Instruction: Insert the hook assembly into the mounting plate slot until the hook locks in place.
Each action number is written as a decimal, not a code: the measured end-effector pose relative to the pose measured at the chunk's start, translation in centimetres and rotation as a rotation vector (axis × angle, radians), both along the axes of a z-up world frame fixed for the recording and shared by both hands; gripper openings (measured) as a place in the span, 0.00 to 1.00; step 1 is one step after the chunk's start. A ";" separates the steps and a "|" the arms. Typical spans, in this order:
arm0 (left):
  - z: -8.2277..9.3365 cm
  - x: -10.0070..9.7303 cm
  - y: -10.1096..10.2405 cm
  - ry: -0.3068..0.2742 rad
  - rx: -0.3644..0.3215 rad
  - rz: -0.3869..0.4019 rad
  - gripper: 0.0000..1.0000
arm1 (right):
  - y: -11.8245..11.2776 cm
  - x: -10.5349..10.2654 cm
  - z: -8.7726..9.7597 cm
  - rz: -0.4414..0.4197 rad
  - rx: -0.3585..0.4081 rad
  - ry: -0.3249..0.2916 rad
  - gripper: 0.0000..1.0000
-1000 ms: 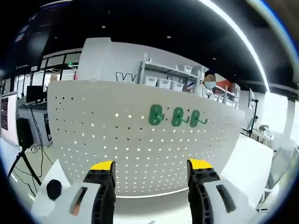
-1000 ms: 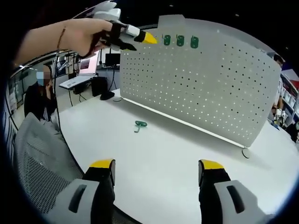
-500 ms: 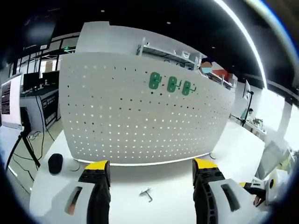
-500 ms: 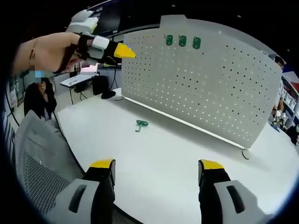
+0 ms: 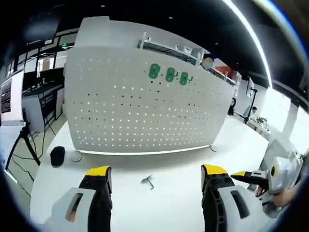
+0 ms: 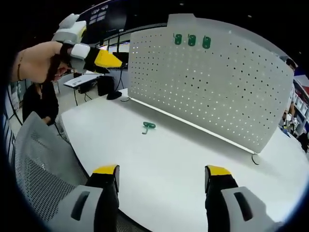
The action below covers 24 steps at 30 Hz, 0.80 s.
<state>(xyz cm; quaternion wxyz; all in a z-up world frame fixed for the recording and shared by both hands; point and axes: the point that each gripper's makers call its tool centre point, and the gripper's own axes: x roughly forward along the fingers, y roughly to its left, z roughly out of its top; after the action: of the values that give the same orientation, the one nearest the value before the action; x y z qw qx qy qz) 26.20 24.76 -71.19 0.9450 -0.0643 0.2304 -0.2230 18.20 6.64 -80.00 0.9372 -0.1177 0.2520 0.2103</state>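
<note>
Your left gripper hangs wide open with nothing between its yellow-tipped jaws; your right gripper is equally spread and empty. Just ahead of the left jaws, a loose hook lies on the white table, in front of the upright mounting plate; in the right gripper view it reads green, near the plate's foot. Three green hooks sit in a row near the plate's top edge; your hand holds the left gripper left of the plate.
</note>
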 end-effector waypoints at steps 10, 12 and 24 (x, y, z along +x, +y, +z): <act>-2.7 -2.6 0.8 0.058 0.011 -0.037 0.76 | 0.0 -0.2 0.0 0.000 -0.006 0.002 0.69; -3.3 -3.0 1.0 0.070 0.007 -0.044 0.76 | 0.0 -0.2 -0.1 0.001 -0.007 0.005 0.69; -6.6 -3.5 1.3 0.082 0.033 -0.154 0.72 | -0.4 -0.1 -0.3 -0.007 -0.044 0.006 0.67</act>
<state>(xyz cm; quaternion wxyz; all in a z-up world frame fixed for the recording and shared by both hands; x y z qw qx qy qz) 22.66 26.03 -77.76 0.9157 -0.0400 0.2769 -0.2884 18.06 6.19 -80.35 0.9344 -0.1367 0.2599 0.2017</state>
